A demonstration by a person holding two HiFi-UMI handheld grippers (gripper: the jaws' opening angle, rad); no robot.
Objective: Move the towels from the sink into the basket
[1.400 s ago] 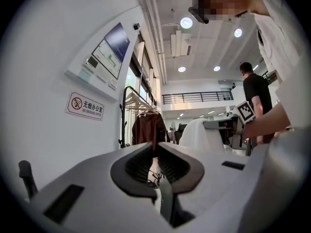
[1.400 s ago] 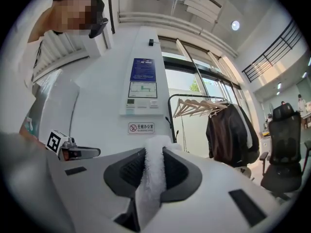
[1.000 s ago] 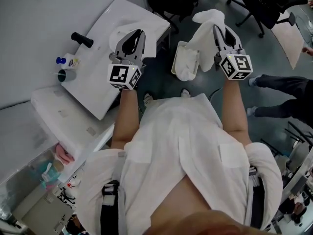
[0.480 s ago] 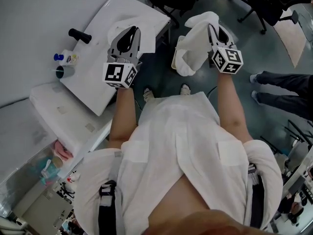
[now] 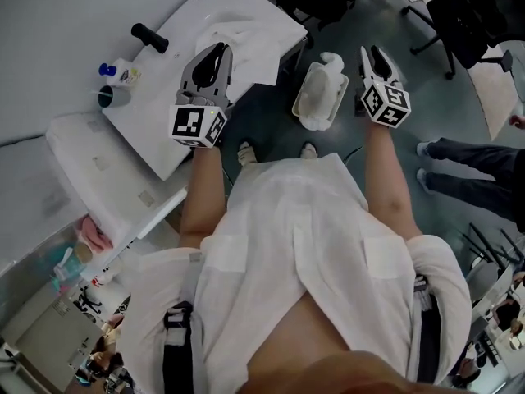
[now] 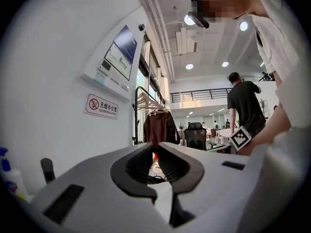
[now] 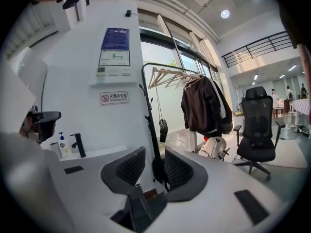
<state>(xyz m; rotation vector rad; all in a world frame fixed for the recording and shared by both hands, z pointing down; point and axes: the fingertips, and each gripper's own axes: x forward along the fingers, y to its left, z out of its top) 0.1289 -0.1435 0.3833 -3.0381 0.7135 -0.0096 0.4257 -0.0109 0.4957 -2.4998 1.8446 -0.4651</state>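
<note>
**Desk:** What does the head view give you?

**Me:** I see one towel lying crumpled in the sink, near the tap and a bottle. My left claw hangs over that towel's near edge; I can't tell whether it touches. A second towel is heaped in the basket, which stands on the floor between the sink and my right claw. That claw sits just beside the basket, apart from the cloth.

**Desk:** And the left gripper view?

**Me:** My left claw has its tips pressed all but together, with nothing pinched. Past them I see a brown jacket on a rack. A sign hangs on the white wall to the left.

**Desk:** The right gripper view?

**Me:** My right claw stands spread and empty; its jaws have just been opening. Through the gap I see the rack's pole. The tap is off to the left and a chair to the right.
</note>
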